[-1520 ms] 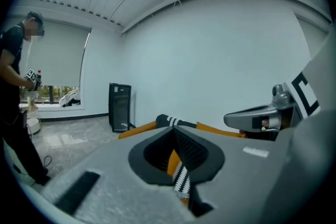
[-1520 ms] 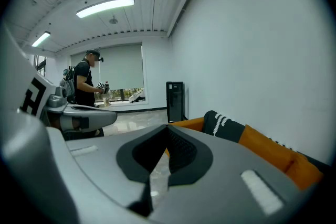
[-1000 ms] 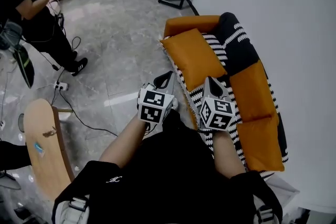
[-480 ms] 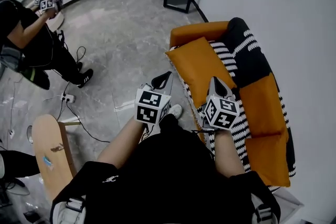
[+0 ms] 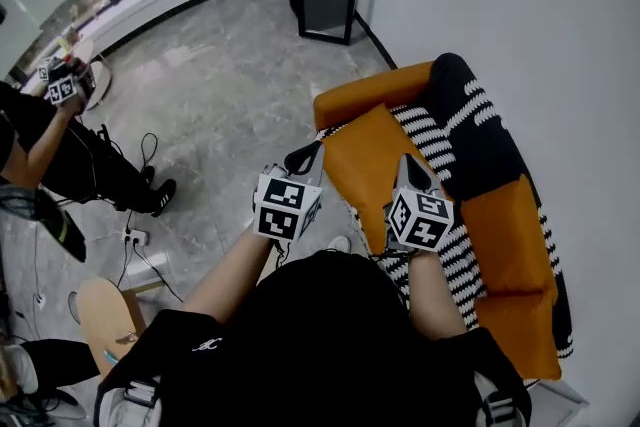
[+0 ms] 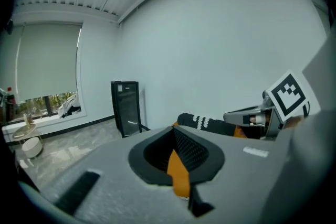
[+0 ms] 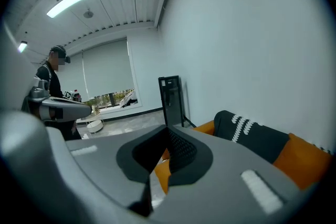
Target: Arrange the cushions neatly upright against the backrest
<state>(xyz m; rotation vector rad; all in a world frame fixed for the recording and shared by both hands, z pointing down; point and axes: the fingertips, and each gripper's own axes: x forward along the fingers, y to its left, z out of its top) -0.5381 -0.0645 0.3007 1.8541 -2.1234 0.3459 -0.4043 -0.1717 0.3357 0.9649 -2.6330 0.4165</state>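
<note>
Far left: another person [image 5: 60, 155] on grey floor [image 5: 220, 85]. Next: left claw [image 5: 306, 157] clenched, nothing gripped, tip just beside front edge of sofa [image 5: 375, 87]. Centre: orange cushion [image 5: 365, 155] lying flat on striped seat, not upright. Over its near end: right claw [image 5: 411, 167] clenched, nothing gripped. Further right: dark cushion [image 5: 480, 130] with white pattern leaning on backrest by wall. Rightmost: second orange cushion [image 5: 508, 225]; upright or flat unclear.
</note>
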